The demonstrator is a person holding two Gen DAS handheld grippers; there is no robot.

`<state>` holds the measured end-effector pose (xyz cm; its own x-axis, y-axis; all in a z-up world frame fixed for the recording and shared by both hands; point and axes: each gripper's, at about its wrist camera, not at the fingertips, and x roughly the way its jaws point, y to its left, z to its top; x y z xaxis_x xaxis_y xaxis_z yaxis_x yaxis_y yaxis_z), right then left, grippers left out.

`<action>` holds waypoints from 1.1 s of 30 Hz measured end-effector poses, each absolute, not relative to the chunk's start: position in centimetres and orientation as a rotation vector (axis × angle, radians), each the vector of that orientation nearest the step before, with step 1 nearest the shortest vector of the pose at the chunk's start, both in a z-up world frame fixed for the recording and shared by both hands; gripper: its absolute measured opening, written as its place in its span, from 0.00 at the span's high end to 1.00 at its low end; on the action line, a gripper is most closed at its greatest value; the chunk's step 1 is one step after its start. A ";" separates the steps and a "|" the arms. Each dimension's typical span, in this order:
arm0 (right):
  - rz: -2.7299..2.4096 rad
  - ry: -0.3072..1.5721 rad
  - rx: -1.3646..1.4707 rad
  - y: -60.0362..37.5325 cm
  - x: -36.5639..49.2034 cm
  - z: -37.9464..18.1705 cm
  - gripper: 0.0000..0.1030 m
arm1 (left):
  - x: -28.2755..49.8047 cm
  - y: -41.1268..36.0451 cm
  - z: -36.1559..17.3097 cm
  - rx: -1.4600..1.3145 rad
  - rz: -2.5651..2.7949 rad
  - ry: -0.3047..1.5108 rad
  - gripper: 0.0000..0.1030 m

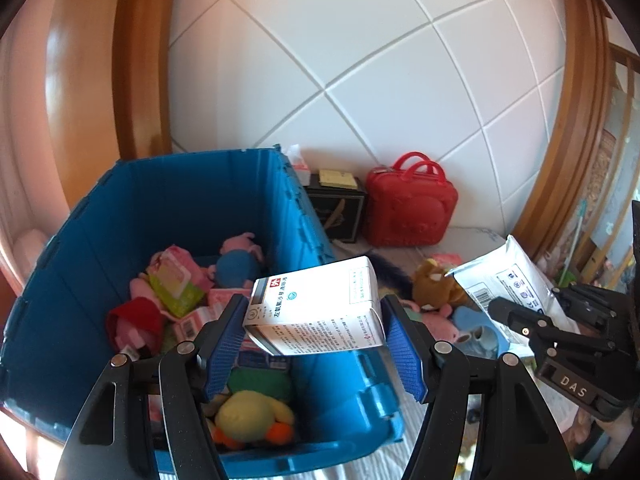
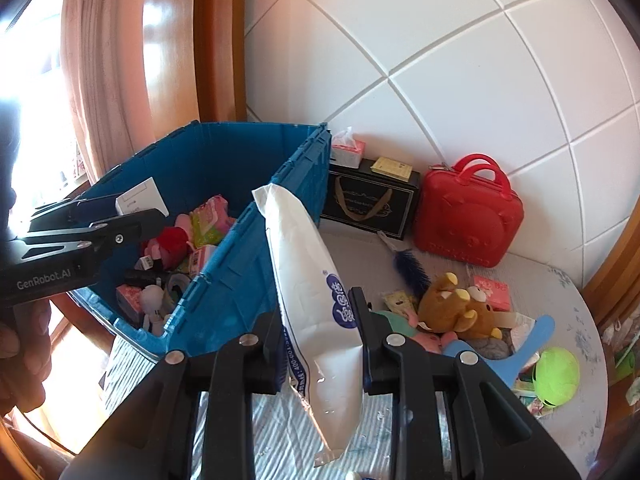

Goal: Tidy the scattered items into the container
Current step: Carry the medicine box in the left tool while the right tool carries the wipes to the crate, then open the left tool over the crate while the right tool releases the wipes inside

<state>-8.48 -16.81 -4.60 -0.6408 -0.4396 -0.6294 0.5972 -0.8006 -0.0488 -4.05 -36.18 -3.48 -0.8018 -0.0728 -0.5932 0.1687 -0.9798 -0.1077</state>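
Observation:
My left gripper (image 1: 316, 332) is shut on a white medicine box (image 1: 316, 308), holding it over the near right part of the blue crate (image 1: 168, 204). The crate holds plush toys, packets and a yellow duck (image 1: 252, 416). In the right wrist view my right gripper (image 2: 320, 340) is shut on a white soft packet (image 2: 316, 304) with blue print, standing upright just right of the blue crate's (image 2: 248, 280) side wall. The left gripper's fingers (image 2: 120, 220) show there above the crate with the white box (image 2: 142, 198). The right gripper's fingers (image 1: 528, 324) and its packet (image 1: 508, 276) appear at the right in the left wrist view.
On the bed to the right lie a brown bear plush (image 2: 460, 308), a blue duster (image 2: 412, 266), a green ball toy (image 2: 558, 374) and small packets. A red case (image 2: 468, 216), a black box (image 2: 372, 204) and a tissue pack (image 2: 348, 152) stand against the white headboard. A hand (image 2: 20, 340) grips the left tool.

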 end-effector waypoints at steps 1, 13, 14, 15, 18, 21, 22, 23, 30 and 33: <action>-2.385 0.344 0.824 -17.6 -8.4 -4.6 0.75 | -3.9 -36.9 -3.5 0.930 -2.843 0.242 0.35; -2.294 0.417 0.773 -26.0 -7.6 -3.7 0.75 | -1.8 -44.5 -3.7 0.894 -2.738 0.306 0.35; -2.287 0.423 0.768 -26.5 -7.6 -3.7 0.75 | -1.7 -45.0 -3.7 0.889 -2.730 0.311 0.35; -2.280 0.430 0.764 -27.1 -7.5 -3.6 0.75 | -1.6 -45.6 -3.7 0.884 -2.723 0.317 0.35; -2.259 0.453 0.753 -28.8 -7.4 -3.4 0.75 | -1.2 -47.2 -3.8 0.869 -2.699 0.342 0.35; -2.239 0.484 0.741 -30.4 -7.1 -3.3 0.75 | -0.8 -48.9 -3.9 0.855 -2.676 0.367 0.35; -2.232 0.491 0.739 -30.9 -7.1 -3.3 0.75 | -0.6 -49.4 -4.0 0.850 -2.668 0.372 0.35; -2.225 0.496 0.739 -31.4 -7.0 -3.3 0.75 | -0.5 -49.9 -4.0 0.846 -2.660 0.376 0.35; -2.182 0.533 0.734 -34.1 -6.0 -3.5 0.75 | 0.7 -52.3 -4.6 0.818 -2.612 0.399 0.35; -2.164 0.546 0.734 -35.1 -5.6 -3.5 0.75 | 1.2 -52.8 -4.6 0.811 -2.602 0.402 0.35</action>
<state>-5.62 -35.07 -3.52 -0.5360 -0.5325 -0.6552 0.7794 -0.6103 -0.1416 1.19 -52.79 -4.61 -0.7596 -0.2730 -0.5903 0.4385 -0.8853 -0.1548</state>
